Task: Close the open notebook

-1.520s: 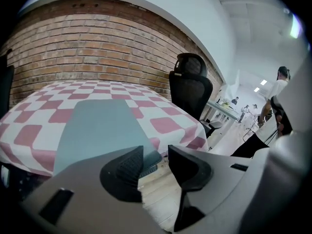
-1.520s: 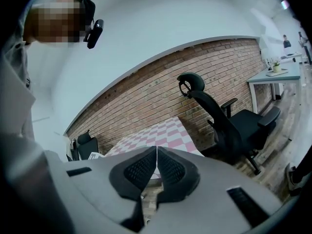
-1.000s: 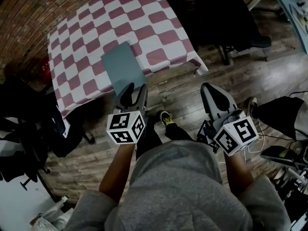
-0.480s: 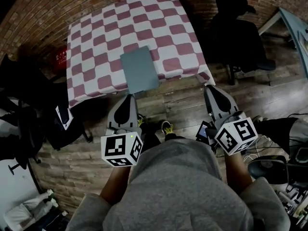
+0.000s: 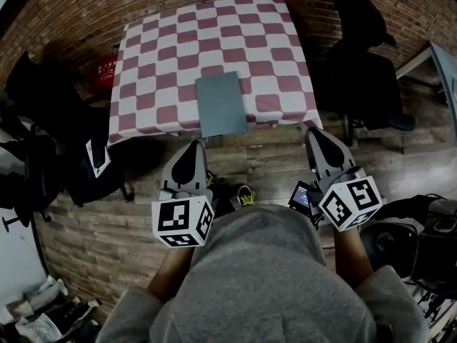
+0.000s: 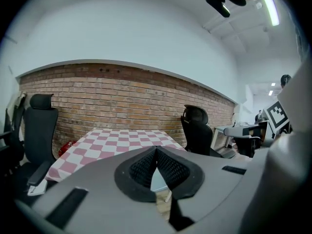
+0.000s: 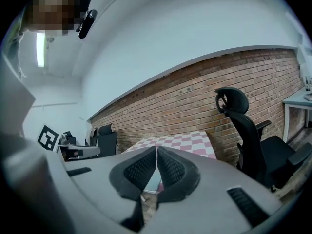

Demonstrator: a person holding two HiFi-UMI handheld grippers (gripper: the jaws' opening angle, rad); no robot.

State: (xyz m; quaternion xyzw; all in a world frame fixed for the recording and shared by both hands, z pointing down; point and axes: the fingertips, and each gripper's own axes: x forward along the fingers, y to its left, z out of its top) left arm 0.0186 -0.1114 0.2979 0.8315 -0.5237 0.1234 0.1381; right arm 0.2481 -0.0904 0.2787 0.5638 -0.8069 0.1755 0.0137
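The counter [image 5: 214,34], covered by a red-and-white checked cloth, is seen ahead of the left claw [image 5: 192,147] and the right claw [image 5: 318,131], apart from both. A black office chair [image 5: 364,77] is placed beyond the right claw. The grey notebook [image 5: 221,103] is laid closed at the counter's near edge, ahead of the left claw. Both claws are pressed together, with nothing held.

Notebook [image 6: 159,182] mostly behind left gripper [image 6: 156,150]

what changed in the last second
The left gripper drew back from the notebook and its jaws, open before, are now shut on nothing. The notebook stays flat and closed on the checked table; the right gripper stays shut.
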